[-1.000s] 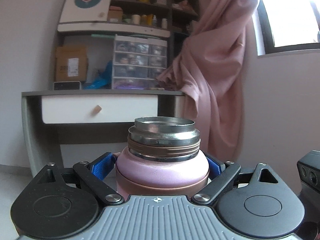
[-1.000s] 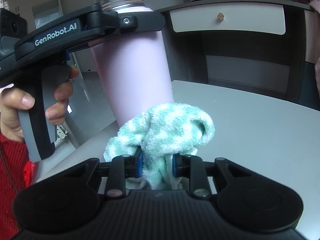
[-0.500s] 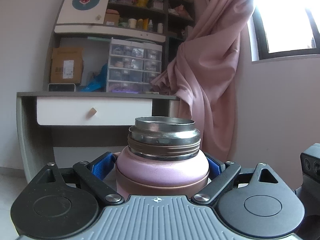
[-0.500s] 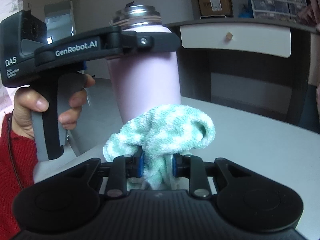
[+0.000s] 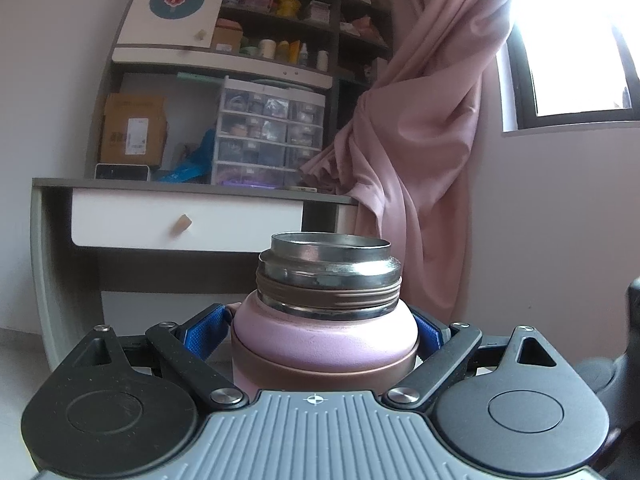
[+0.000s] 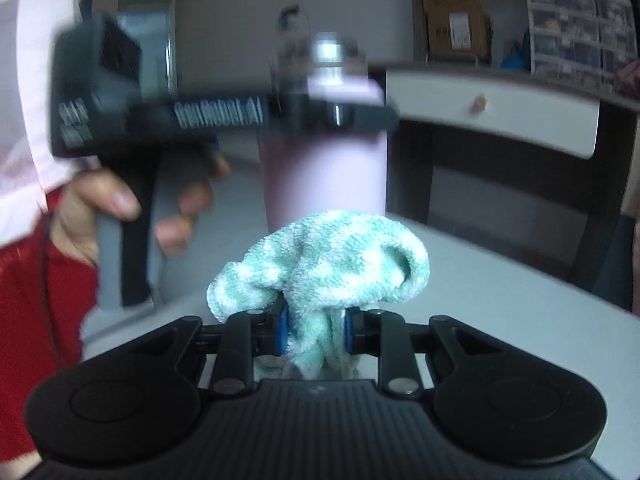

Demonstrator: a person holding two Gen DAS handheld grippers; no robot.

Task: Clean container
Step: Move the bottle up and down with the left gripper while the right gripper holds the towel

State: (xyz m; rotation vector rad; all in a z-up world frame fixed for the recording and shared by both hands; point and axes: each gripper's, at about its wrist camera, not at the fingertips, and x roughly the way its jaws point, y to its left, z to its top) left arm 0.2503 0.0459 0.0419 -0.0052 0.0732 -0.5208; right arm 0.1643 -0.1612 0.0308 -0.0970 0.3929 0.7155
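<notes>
Two grippers are each clamped on something. The left gripper (image 5: 325,330) grips the pink container (image 5: 325,340) at its shoulder, blue pads (image 5: 202,330) pressed to both sides, the bottle upright with its steel threaded mouth (image 5: 330,264) open and uncapped. In the right wrist view the container (image 6: 324,160) stands at 12 o'clock, blurred, held above the bench (image 6: 500,292); whether its base touches the surface is hidden. The right gripper (image 6: 315,334) pinches a green-and-white towel (image 6: 328,256), bunched just in front of the bottle's lower wall. Open bench spreads toward 3 o'clock, its near edge running off toward 9 o'clock. Beyond, a desk with a white drawer (image 5: 184,220), cluttered shelves (image 5: 280,32) and a pink curtain (image 5: 420,140) at 1 o'clock.
</notes>
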